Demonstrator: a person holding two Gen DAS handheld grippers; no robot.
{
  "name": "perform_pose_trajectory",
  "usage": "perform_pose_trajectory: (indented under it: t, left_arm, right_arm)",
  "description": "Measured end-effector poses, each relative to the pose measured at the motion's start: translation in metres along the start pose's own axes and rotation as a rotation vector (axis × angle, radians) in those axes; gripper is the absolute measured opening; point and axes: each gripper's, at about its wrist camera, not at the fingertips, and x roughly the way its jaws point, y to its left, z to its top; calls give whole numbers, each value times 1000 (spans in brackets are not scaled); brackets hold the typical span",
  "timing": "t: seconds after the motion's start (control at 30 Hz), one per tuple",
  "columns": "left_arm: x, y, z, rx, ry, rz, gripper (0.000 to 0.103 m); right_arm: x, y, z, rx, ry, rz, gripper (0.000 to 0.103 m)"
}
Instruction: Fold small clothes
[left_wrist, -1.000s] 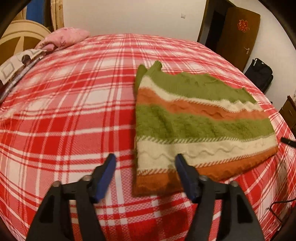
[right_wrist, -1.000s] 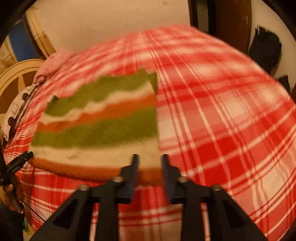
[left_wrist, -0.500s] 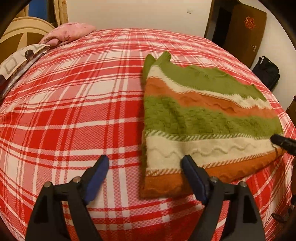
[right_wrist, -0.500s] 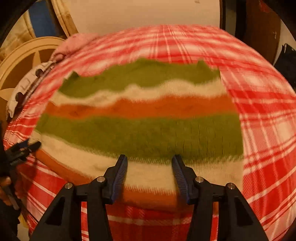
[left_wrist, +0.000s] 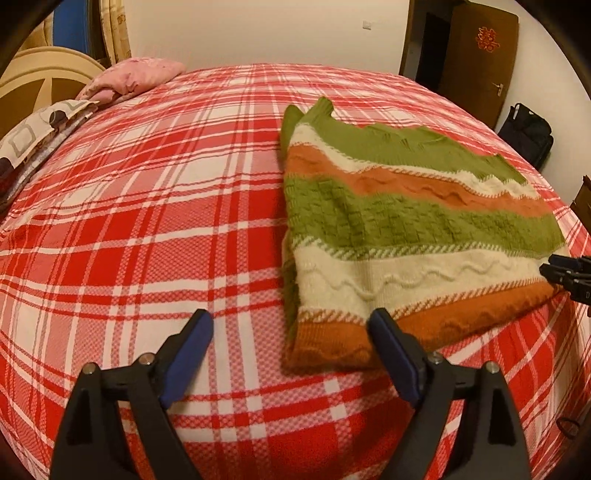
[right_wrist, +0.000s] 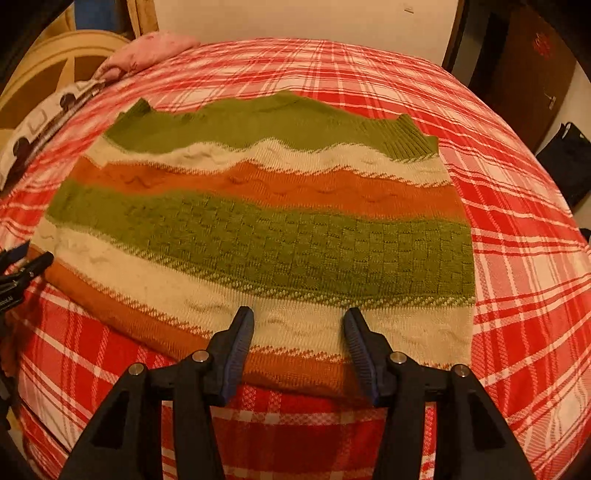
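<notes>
Lining up both grippers along the hem, you readied the next fold.
Your left gripper (left_wrist: 291, 338) and right gripper (right_wrist: 299, 323) gaped, empty; the striped sweater (right_wrist: 266, 236) lay flat ahead on the bed (left_wrist: 147, 206).

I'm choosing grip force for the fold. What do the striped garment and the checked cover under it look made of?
Striped garment: thick knit, probably wool or acrylic yarn, matte and soft; basket-weave blocks, raised wavy cables and a ribbed edge show. Checked cover: thin woven fabric, likely cotton, matte; a fine printed or woven check lying smooth.
</notes>
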Motion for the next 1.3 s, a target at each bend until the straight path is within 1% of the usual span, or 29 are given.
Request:
perform_pose_trajectory:
  t: [0.1, 0.13, 0.17, 0.2, 0.23, 0.3, 0.37, 0.4, 0.43, 0.5, 0.57, 0.6, 0.67, 0.7, 0.77, 0.87, 0.93, 0.97, 1.03, 1.07, 1.1, 1.13, 1.17, 1.2, 1.3]
  left_arm:
    - [-8, 5, -3, -23, -20, -31, 90]
    - [-13, 11, -5, -42, -30, -63, 90]
    - [-17, 16, -7, -56, -37, -83, 90]
    - [-23, 23, -10, -73, -51, -89, 90]
    - [-29, 30, -12, -87, -68, -85, 90]
    - [-38, 45, -15, -112, -89, -74, 90]
    - [-47, 65, -15, -147, -110, -60, 90]
    - [-49, 71, -15, -158, -111, -48, 90]
    - [-52, 82, -14, -175, -109, -27, 90]
    - [-53, 98, -13, -207, -113, -14, 90]
    - [-56, 116, -14, -247, -114, -15, 90]
    - [-56, 122, -15, -260, -112, -22, 90]
    - [-57, 134, -16, -279, -109, -33, 90]
    - [-56, 136, -16, -281, -108, -41, 90]
    - [-54, 144, -13, -287, -100, -68, 90]
    - [-49, 159, -6, -328, -97, -137, 90]
    - [-45, 165, -2, -351, -94, -167, 90]
    - [-43, 169, 0, -356, -94, -194, 90]
    - [-40, 173, 5, -364, -90, -228, 90]
    - [-38, 174, 8, -363, -85, -248, 90]
    - [-34, 175, 12, -358, -78, -275, 90]
    - [-32, 174, 15, -356, -72, -291, 90]
    - [-28, 173, 21, -346, -62, -312, 90]
    - [-26, 173, 25, -337, -59, -328, 90]
    - [-12, 164, 46, -305, -38, -394, 90]
  right_arm:
    - [-7, 0, -1, 5, 9, -11, 52]
    - [-12, 3, -1, 10, 7, -10, 52]
    - [-19, 8, -1, 2, -8, 11, 52]
    - [-28, 17, 0, -18, -38, 32, 53]
    - [-36, 28, 1, -49, -75, 35, 53]
    - [-51, 62, 4, -150, -154, 52, 54]
    - [-59, 99, 6, -252, -203, 92, 57]
    - [-60, 125, 7, -322, -220, 115, 58]
    - [-59, 141, 8, -364, -226, 125, 59]
    - [-54, 181, 6, -473, -237, 126, 59]
    - [-47, 216, 1, -573, -251, 97, 59]
    - [-43, 235, -2, -625, -272, 67, 59]
    - [-37, 256, -6, -681, -305, 23, 59]
    - [-33, 265, -6, -696, -311, 2, 59]
    - [-28, 278, -4, -718, -321, -13, 59]
    - [-14, 298, -6, -764, -351, -89, 59]
    - [-4, 308, -6, -791, -382, -127, 59]
    - [-2, 310, -3, -786, -394, -133, 59]
    - [1, 308, 5, -745, -377, -110, 58]
    - [0, 306, 9, -715, -360, -87, 52]
    - [0, 301, 11, -691, -341, -69, 33]
    - [-1, 300, 10, -689, -339, -74, 25]
    - [-2, 296, 8, -688, -347, -69, 22]
    - [-2, 294, 6, -683, -344, -60, 17]
    - [-5, 289, 2, -660, -344, -42, 16]
